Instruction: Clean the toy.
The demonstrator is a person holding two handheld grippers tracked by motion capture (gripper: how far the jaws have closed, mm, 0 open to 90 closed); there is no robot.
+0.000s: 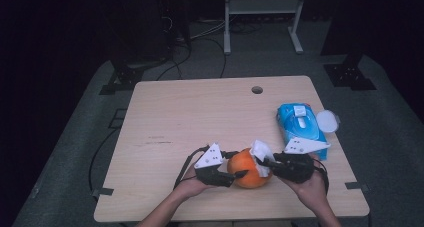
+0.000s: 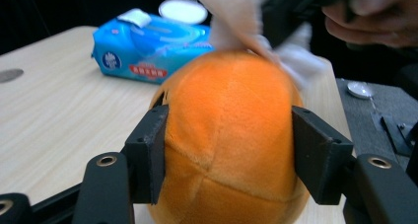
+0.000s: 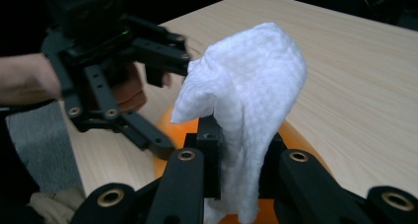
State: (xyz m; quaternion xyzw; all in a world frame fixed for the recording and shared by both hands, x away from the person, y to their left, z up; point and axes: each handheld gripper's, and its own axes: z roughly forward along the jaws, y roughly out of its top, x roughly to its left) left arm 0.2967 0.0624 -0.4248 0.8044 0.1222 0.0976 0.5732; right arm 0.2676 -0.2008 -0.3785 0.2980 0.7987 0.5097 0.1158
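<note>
While my left gripper [image 2: 229,150] has its jaws pressed against both flanks of the orange [image 2: 231,135], pinching it firmly near the near edge of the table [image 1: 200,107], my right gripper [image 3: 239,169] is clamped on a white wipe [image 3: 246,105] that stands up in a loose fold over the fruit's top. In the high view the orange [image 1: 246,171] sits between my two hands, with the wipe [image 1: 261,154] draped on its right shoulder. To wipe well, I judge that I should keep the left squeeze steady so the soft skin does not roll or slip, then drag the cloth down over the top and far side in short strokes, letting the hanging tail trail flat on the surface instead of bunching. The risk I see is my right jaws knocking into the left ones, since they sit close together. Farther right lies the blue wipe pack [image 1: 301,129], lid [image 1: 327,121] flipped open, well apart from the work.
</note>
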